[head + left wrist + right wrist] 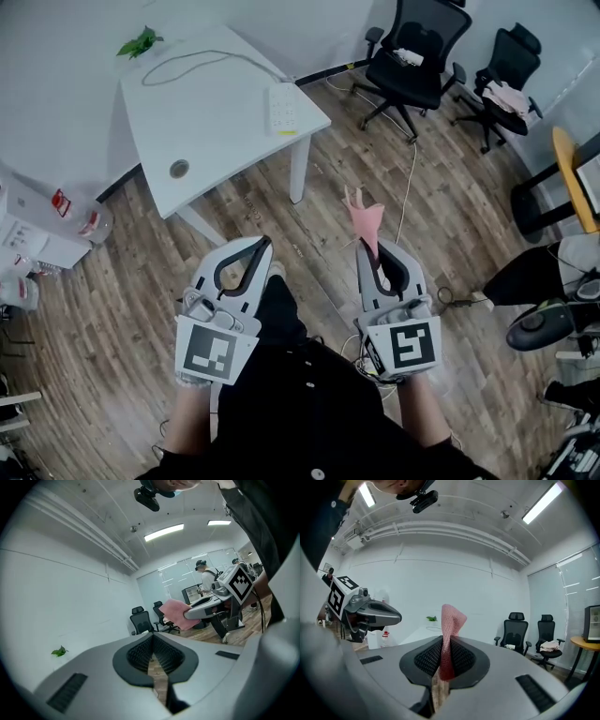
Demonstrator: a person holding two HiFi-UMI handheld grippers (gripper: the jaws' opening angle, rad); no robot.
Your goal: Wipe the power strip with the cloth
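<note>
A white power strip (282,107) lies on the near right corner of the white table (202,112), its grey cord looping across the top. Both grippers hover over the wooden floor, well short of the table. My right gripper (375,249) is shut on a pink cloth (365,217), which sticks out past its tips; the same cloth (449,634) stands up between the closed jaws in the right gripper view. My left gripper (261,246) is shut with nothing in it. The pink cloth (176,613) also shows in the left gripper view.
Two black office chairs (415,58) stand at the back right, with a cable (409,178) trailing over the floor. A small green plant (140,43) sits at the table's far edge. White containers (37,230) stand at the left. A yellow-topped desk (572,178) is at the right.
</note>
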